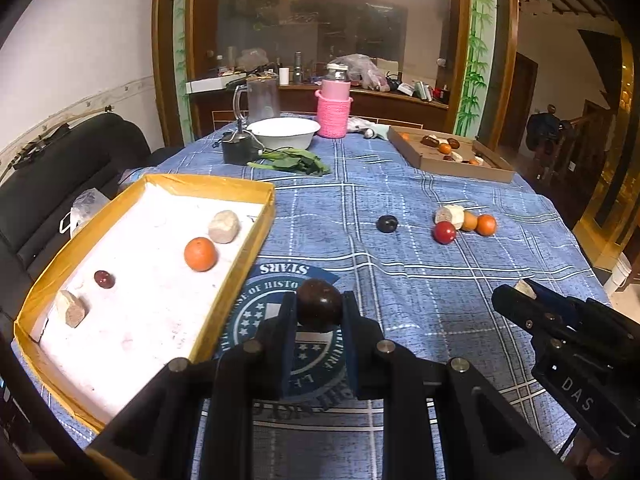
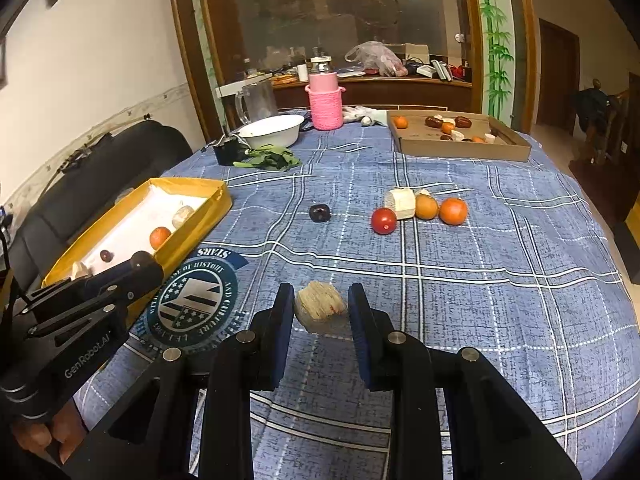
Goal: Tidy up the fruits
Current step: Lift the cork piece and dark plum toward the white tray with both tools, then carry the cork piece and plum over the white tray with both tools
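- Two handheld grippers are hovering over a table draped in a blue plaid tablecloth [image 2: 480, 280].
- Left gripper [image 1: 319, 308] is clamping a dark brown fruit [image 1: 319, 301] just beside the yellow tray [image 1: 208, 185].
- Right gripper [image 2: 321, 309] is pinching a pale, ridged piece [image 2: 320, 307], possibly cut fruit.
- Four items are sitting in the tray, among them an orange [image 1: 200, 254].
- Loose fruits are waiting mid-table, including a red one [image 2: 383, 221], with a cardboard box [image 2: 460, 148] beyond them.
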A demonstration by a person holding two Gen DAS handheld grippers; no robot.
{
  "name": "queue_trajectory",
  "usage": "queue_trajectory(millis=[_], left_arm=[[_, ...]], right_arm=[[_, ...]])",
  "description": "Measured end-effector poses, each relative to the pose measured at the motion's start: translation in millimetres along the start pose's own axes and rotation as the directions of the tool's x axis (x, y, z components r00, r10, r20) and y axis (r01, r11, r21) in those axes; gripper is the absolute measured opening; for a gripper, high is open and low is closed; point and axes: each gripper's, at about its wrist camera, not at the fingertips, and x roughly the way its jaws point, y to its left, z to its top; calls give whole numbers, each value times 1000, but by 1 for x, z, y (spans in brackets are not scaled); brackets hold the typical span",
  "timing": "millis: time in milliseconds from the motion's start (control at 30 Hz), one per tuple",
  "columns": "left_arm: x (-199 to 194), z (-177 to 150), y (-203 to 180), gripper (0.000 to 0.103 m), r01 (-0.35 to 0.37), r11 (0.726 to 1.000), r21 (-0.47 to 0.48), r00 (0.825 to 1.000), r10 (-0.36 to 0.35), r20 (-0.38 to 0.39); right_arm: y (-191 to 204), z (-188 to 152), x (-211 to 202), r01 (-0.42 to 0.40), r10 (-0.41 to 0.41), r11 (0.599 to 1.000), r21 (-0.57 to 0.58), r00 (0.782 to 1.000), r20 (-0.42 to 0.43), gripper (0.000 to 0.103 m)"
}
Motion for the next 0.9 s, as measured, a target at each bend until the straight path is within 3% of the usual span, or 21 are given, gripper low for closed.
queue_trajectory(millis=[500, 900], left_arm=[[3, 3, 47, 23, -69, 996, -61, 998, 69, -9], [3, 9, 133, 23, -205, 963, -173, 979, 205, -15]], right_arm=[[41, 12, 16, -55, 54, 997, -61, 998, -16, 27], [110, 32, 37, -170, 167, 974, -151, 985, -31, 26]])
